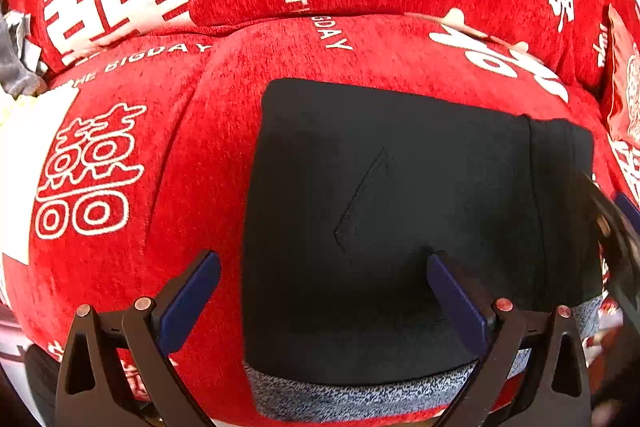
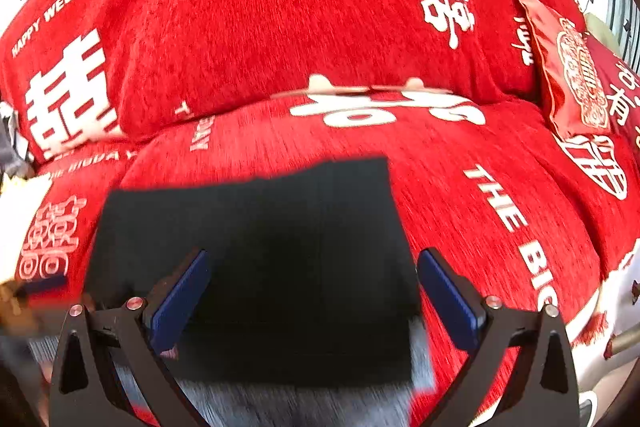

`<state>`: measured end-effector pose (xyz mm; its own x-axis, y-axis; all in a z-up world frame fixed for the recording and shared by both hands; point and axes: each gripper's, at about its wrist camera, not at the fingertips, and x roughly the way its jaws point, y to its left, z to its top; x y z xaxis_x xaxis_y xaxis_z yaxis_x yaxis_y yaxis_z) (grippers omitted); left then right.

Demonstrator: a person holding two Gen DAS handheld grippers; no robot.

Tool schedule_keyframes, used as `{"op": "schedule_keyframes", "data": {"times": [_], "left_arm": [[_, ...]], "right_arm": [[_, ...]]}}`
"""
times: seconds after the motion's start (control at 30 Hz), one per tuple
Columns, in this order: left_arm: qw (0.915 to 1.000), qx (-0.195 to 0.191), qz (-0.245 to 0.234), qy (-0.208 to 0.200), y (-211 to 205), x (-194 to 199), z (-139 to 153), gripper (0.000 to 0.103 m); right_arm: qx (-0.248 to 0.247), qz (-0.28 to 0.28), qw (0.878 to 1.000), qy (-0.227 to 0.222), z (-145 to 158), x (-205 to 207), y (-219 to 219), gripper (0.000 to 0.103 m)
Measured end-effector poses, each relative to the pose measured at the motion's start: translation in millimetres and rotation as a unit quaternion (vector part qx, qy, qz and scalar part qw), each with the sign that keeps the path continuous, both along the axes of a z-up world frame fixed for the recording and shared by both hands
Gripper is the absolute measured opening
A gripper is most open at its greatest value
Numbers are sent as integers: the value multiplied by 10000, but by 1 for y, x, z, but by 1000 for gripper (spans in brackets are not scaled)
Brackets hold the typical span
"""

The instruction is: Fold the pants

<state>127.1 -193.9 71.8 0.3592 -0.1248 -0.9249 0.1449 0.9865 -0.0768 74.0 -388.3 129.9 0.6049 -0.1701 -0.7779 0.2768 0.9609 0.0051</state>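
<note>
The black fabric pants point(image 1: 400, 219) look neatly folded on the red printed sofa cover point(image 1: 192, 155), so both tools point(image 1: 324, 291) point(image 2: 312, 287) are held spread, nothing gripped.

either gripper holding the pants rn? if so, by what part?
Nothing held. Left gripper and right gripper are both open, fingers spread with no cloth between them. The folded black pants lie flat on the red sofa cover.

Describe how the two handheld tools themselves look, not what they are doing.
Both look alike. The left tool has two black angular arms with triangular cut-outs, round copper-coloured pins at the joints, and flat dark blue pads on the inner faces of the fingers. The right tool shows the same black frame, pins and blue pads. No cables, sleeves or markings show.
</note>
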Motion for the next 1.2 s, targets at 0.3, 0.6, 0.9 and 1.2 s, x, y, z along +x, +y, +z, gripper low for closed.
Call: {"op": "schedule_keyframes", "data": {"times": [0.3, 0.6, 0.9, 1.2], "left_arm": [[9998, -109, -88, 110, 0, 4, -5, 103], [9960, -805, 125, 364, 53, 6, 8, 103], [9897, -1219, 289, 695, 72, 17, -12, 103], [9852, -1435, -281, 893, 26, 20, -30, 103]], "right_arm": [[-53, 1, 9970, 773, -45, 56, 10, 103], [-47, -917, 9958, 8, 12, -37, -55, 103], [1199, -1297, 9843, 35, -2, -84, -123, 103], [2195, 628, 9711, 694, -53, -20, -63, 103]]}}
